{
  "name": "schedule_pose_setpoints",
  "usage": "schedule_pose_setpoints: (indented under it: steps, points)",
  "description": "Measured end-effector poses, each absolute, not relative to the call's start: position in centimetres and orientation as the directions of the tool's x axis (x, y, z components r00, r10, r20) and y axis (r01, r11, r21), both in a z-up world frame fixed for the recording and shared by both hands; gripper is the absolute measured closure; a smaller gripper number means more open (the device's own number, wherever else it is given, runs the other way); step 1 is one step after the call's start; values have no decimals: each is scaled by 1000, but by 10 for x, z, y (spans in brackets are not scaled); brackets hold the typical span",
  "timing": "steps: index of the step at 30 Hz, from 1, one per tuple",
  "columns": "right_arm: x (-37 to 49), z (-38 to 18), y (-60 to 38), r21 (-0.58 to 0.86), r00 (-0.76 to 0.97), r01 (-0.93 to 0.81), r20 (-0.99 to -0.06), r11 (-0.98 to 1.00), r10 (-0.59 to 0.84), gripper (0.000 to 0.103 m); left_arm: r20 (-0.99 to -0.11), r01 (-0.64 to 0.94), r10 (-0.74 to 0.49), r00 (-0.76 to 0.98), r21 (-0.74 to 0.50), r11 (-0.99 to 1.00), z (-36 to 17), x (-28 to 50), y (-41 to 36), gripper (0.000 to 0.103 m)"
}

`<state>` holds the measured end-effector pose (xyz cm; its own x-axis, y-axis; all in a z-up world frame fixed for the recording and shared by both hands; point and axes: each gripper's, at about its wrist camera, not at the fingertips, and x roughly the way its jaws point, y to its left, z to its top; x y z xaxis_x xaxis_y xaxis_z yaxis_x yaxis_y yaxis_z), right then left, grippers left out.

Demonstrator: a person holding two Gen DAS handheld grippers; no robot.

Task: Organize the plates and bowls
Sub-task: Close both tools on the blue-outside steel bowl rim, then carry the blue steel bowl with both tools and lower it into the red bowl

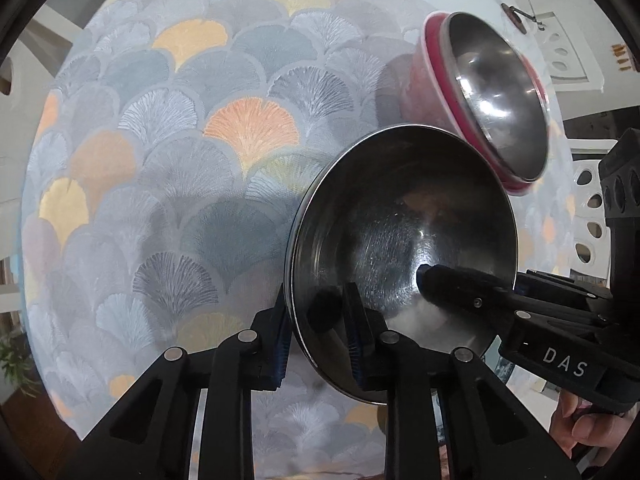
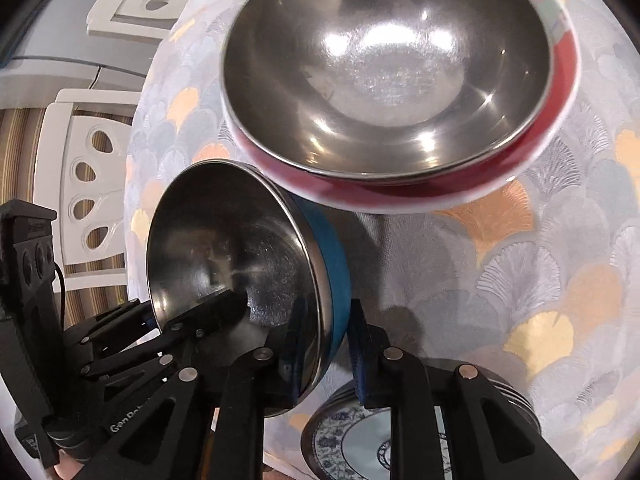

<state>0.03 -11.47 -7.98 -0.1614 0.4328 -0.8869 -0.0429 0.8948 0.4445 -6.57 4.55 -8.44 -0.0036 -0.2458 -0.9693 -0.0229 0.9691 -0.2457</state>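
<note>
A steel-lined blue bowl point(image 1: 400, 232) is tilted up off the table and held by both grippers. My left gripper point(image 1: 318, 336) is shut on its near rim. My right gripper point(image 2: 324, 352) is shut on the rim of the same blue bowl point(image 2: 240, 264), one finger inside and one on the blue outer wall. The right gripper's finger point(image 1: 460, 284) reaches into the bowl in the left wrist view. A steel-lined red bowl point(image 1: 492, 96) stands just beyond it, and fills the top of the right wrist view point(image 2: 384, 80).
A round table with a fan-patterned cloth point(image 1: 180, 160) lies below. A stack of plates topped by a blue-and-white patterned plate point(image 2: 352, 440) sits at the table's near edge under my right gripper. White chairs point(image 2: 80, 184) stand around the table.
</note>
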Motion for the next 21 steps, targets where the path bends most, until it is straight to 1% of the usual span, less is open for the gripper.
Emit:
schedule_pose_setpoints:
  steps: [6,12,15,21]
  points:
    - [0,-58,-113,426,-133,-102,-901,899,413,84,-971,-22,-236,34,-237,971,-64,-65,37,82]
    - [-2,-35,-120,450,-128,-113,-891,886,436,84,-968,-53,-241,63,-244,968,-38,-72,39,82]
    - [-4,-21,-122,455,-118,-125,-889,882,442,84,-967,-55,-242,76,-246,968,-34,-67,45,82]
    - [-5,11,-124,468,-83,-143,-884,872,460,83,-964,-50,-233,125,-241,969,-4,-69,53,82]
